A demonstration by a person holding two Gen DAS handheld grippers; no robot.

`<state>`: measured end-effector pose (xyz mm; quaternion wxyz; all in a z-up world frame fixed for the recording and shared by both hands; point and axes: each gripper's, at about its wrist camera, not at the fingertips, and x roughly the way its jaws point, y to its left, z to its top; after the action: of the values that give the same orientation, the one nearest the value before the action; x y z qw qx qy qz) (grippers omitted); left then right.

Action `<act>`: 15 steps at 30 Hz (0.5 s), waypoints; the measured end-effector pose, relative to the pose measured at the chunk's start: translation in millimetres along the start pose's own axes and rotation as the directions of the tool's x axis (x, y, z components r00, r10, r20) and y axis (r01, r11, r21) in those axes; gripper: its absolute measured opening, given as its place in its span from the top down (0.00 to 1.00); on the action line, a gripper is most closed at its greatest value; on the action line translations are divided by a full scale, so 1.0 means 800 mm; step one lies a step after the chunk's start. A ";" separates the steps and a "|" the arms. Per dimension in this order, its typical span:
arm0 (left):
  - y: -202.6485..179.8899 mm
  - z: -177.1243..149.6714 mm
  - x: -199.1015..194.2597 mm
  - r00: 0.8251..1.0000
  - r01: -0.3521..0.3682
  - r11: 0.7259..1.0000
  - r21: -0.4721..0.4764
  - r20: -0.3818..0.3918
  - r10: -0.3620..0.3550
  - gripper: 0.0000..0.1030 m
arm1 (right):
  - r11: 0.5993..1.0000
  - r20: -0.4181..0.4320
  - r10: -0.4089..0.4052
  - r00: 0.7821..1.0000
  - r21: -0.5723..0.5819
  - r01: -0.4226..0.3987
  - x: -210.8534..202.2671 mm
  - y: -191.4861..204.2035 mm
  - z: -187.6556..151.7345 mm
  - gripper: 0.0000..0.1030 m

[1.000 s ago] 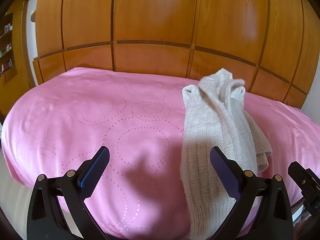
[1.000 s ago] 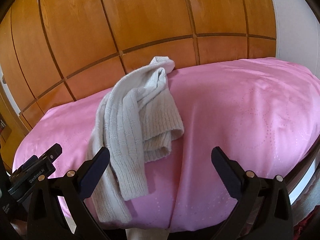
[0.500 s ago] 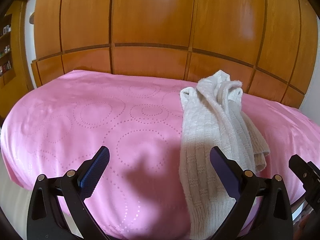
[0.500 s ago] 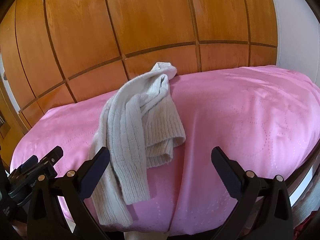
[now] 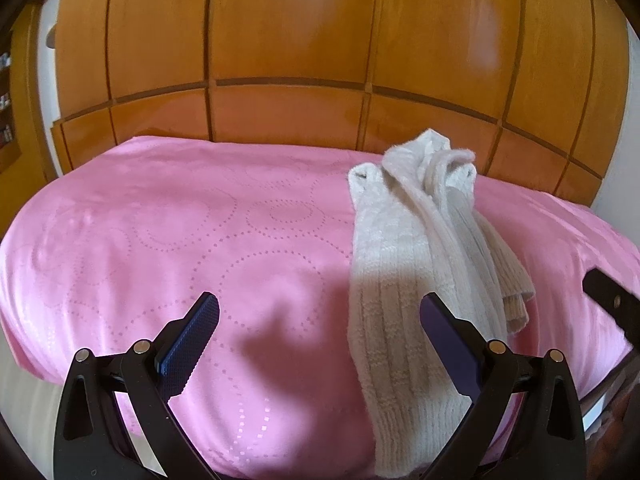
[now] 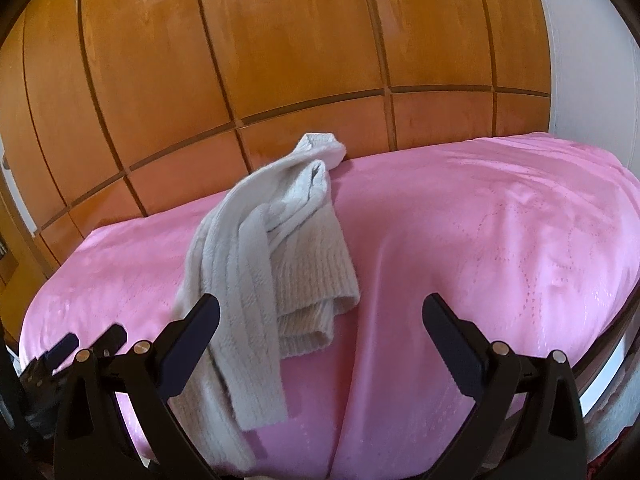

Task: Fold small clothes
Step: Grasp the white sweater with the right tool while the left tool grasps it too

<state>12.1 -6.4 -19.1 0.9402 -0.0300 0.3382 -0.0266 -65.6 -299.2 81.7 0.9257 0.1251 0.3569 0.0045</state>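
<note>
— Where do we stand?
— At the start: our left claw [image 5: 319, 322] and right claw [image 6: 321, 322] are both spread wide, pinching nothing. The cream knit garment [image 6: 276, 256] lies bunched, centre-left of the right wrist frame, on the pink bed [image 6: 500, 240].
— Next?
— Probably we pinch its edges and spread it flat first.

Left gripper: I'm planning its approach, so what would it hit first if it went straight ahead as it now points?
Probably the pink bedspread; the open left gripper frames bare cover, with the knit sweater just right of centre. Depth is unclear.
</note>
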 end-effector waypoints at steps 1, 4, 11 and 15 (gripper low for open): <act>-0.002 0.000 0.003 1.000 0.011 1.000 0.009 -0.007 -0.011 0.03 | 1.000 -0.007 0.001 1.000 0.001 -0.001 0.004 -0.001 0.003 0.02; -0.006 0.001 0.014 0.998 0.049 0.998 0.031 -0.042 -0.048 0.03 | 1.000 -0.028 0.013 1.000 0.016 -0.012 0.019 -0.008 0.015 0.02; -0.017 0.001 0.023 0.980 0.189 0.981 0.054 -0.075 -0.185 0.04 | 0.986 -0.126 0.169 0.977 0.032 -0.166 0.070 0.010 0.045 0.28; -0.039 -0.002 0.036 0.958 0.273 0.957 0.103 -0.122 -0.260 0.12 | 0.966 -0.196 0.257 0.946 0.037 -0.255 0.117 0.041 0.067 0.31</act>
<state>32.0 -39.5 -36.3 0.9087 -0.0182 0.3786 -0.1749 41.8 -270.5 65.9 0.8762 0.1746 0.4284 0.1350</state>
